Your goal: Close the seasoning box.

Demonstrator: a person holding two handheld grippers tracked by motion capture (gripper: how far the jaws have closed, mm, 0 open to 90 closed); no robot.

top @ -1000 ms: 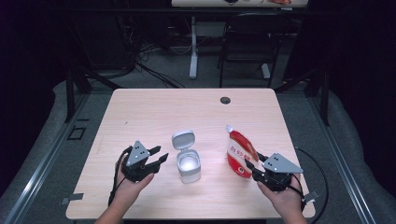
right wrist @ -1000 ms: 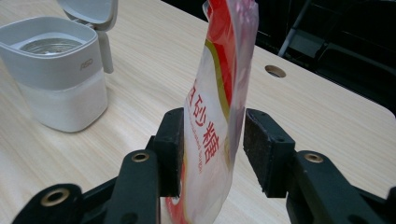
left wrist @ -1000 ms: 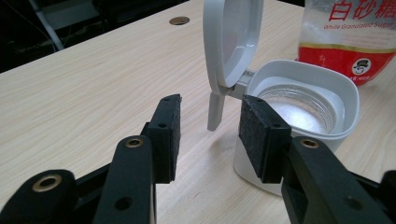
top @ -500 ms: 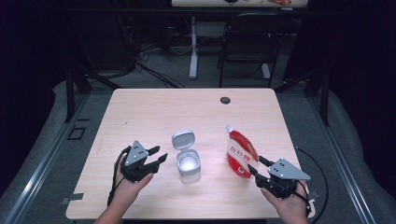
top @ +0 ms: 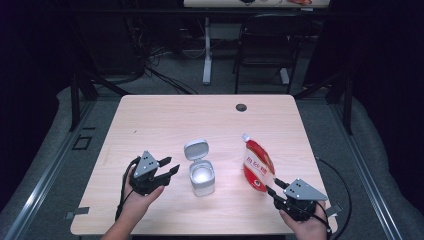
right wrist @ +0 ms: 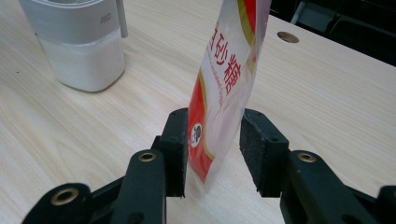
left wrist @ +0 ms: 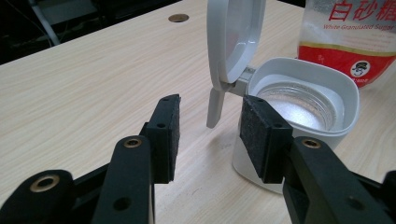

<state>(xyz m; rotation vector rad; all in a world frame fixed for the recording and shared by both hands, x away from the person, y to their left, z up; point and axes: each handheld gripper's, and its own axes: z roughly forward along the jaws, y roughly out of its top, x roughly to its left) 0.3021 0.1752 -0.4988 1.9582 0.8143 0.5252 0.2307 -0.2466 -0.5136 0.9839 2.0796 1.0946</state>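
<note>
A white sugar container (top: 202,177) stands mid-table with its flip lid (top: 195,149) open and white sugar inside (left wrist: 299,105). To its right a red and white sugar pouch (top: 257,165) stands upright. My left gripper (top: 167,167) rests just left of the container with its jaws open and nothing between them (left wrist: 211,107); one pad (left wrist: 261,135) is close to the container's hinge side. My right gripper (top: 274,186) sits at the pouch's near bottom corner. Its jaws have just been closing around the pouch's lower edge (right wrist: 219,107), and a gap still shows at one pad (right wrist: 257,144).
The wooden table (top: 165,120) has a round cable hole (top: 241,107) near its far edge. A dark chair (top: 265,45) and desk legs stand beyond the table. A cable (top: 340,185) trails from my right gripper off the table's right edge.
My right gripper has drawn back a little toward the near right corner and sunk lower, with its jaws now astride the pouch's bottom edge. The left gripper, container and pouch have stayed put.
</note>
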